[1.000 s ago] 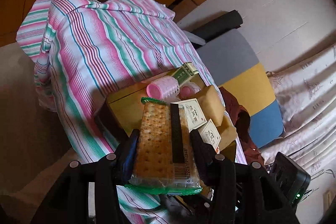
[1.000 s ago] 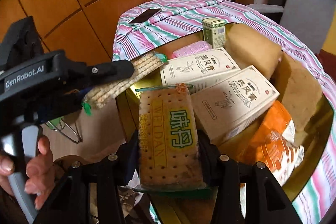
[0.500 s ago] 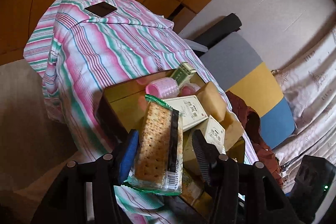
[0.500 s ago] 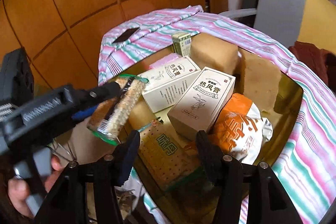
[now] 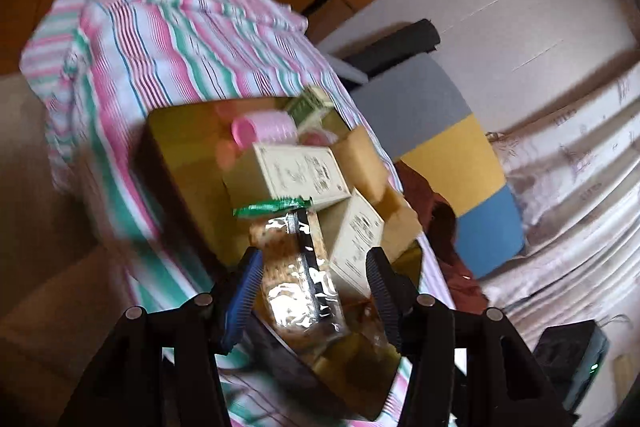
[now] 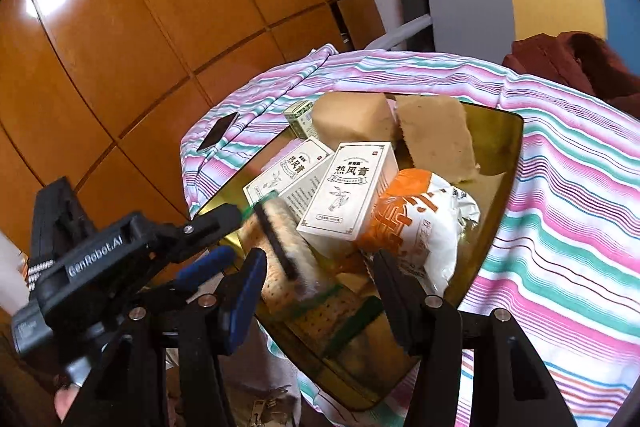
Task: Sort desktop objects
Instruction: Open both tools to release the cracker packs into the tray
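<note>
left gripper (image 5: 312, 275): jaws spread wide | right gripper (image 6: 320, 279): jaws spread wide

Glossy orange wood-panel wall (image 6: 132, 27), white wall (image 5: 500, 11) — grey-yellow-blue chair back (image 5: 452, 147), striped tablecloth (image 6: 560, 227)

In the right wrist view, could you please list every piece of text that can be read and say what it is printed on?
"GenRobot.AI": on the left gripper body.
"热风膏": on the upright white box.
"热风膏": on the flat white box behind it.
Orange packet: large white characters, cut off and not readable.
Small green box: print too small.
Cracker packs: blurred, unreadable.
</note>
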Tool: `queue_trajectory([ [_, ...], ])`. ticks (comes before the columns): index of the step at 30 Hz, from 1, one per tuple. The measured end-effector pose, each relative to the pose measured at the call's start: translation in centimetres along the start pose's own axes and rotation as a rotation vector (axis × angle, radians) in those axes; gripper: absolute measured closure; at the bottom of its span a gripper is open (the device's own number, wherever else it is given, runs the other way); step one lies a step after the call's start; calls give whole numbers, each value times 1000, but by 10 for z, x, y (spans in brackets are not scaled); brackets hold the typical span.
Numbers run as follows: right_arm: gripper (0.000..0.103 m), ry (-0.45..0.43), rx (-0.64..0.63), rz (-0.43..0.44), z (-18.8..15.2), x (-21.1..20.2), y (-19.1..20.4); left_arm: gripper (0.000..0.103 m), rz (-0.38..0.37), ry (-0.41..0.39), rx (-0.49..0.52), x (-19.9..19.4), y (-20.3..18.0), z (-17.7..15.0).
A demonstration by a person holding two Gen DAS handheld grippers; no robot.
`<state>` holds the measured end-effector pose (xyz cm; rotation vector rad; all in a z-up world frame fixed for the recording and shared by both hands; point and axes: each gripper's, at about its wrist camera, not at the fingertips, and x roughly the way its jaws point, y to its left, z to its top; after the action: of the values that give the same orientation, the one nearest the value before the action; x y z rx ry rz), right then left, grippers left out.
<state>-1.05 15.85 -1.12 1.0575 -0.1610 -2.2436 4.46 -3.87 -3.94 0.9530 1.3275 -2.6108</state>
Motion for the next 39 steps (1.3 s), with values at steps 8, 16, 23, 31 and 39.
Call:
queue_trajectory([
  [8, 50, -9, -2, 9, -9, -1, 8, 49, 98, -95, 153, -11, -7, 3],
  [16, 70, 26, -102, 4, -5, 12, 35, 49, 174, -148, 213, -10, -2, 12],
  [23, 81, 122, -156, -17, 11, 55, 48, 49, 214, -175, 357, -9, -8, 27],
  [31, 85, 151, -97, -19, 14, 89, 37, 49, 198, -124, 448, 3, -7, 31],
  [39, 82, -104, 68, -7, -7, -1, -1, 49, 121, -90, 497, 8, -22, 17],
])
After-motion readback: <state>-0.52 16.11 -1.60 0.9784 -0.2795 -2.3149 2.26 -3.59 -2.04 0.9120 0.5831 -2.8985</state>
